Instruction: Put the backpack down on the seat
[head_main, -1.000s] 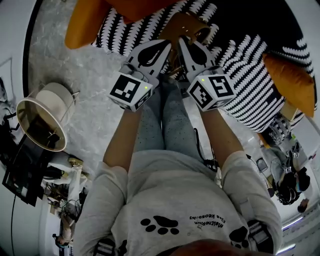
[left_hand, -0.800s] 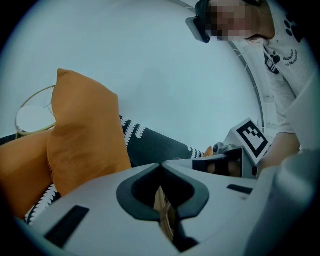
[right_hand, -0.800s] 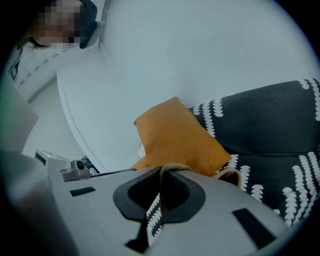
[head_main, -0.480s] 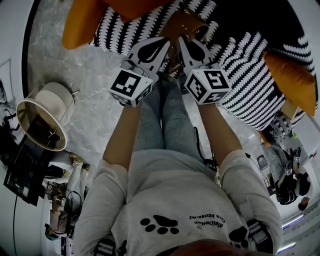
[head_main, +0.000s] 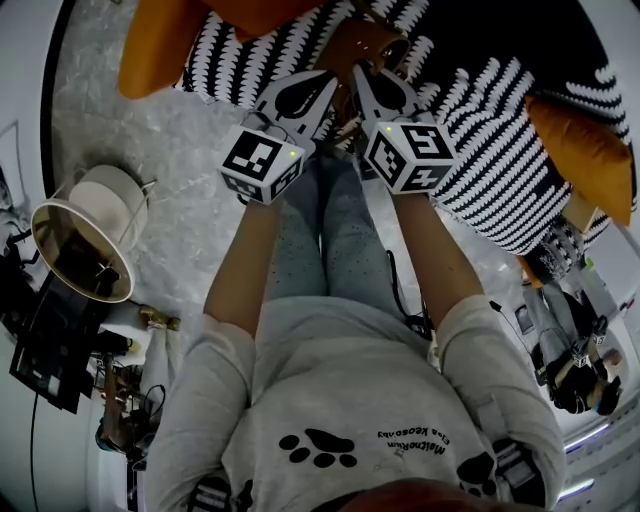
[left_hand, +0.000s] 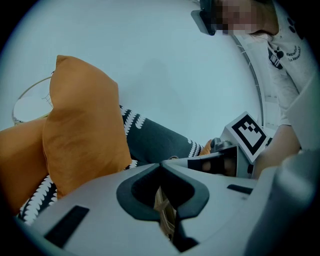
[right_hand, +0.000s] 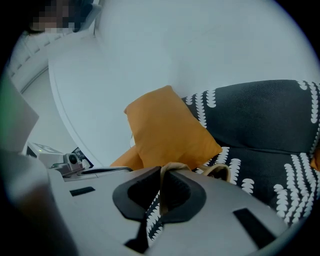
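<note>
Since a second earlier, both grippers had sunk and reached a little farther out toward the seat, and the backpack had gone with them.

Nearest in the head view were the person's pale shirt and grey trousers (head_main: 330, 240), with bare forearms stretched forward side by side. The left gripper (head_main: 322, 88) and the right gripper (head_main: 366, 85) were held close together, so the load hung evenly between them. In the left gripper view, the jaws were pressed together on the left strap (left_hand: 164, 212), a tan woven band running down between them. In the right gripper view, the jaws were likewise clamped on the right strap (right_hand: 161, 187), which looped up over their tips.

Just beyond the gripper tips hung the brown backpack (head_main: 368, 42), over the near edge of the black, white-patterned seat (head_main: 500, 170). Whether it already touched the seat could not be told. Both grips probably stayed firm because the weight had not yet settled.

Farther off, one orange cushion (head_main: 160, 45) lay to the left and another orange cushion (head_main: 585, 150) to the right. That left the middle of the seat free for the backpack.
</note>
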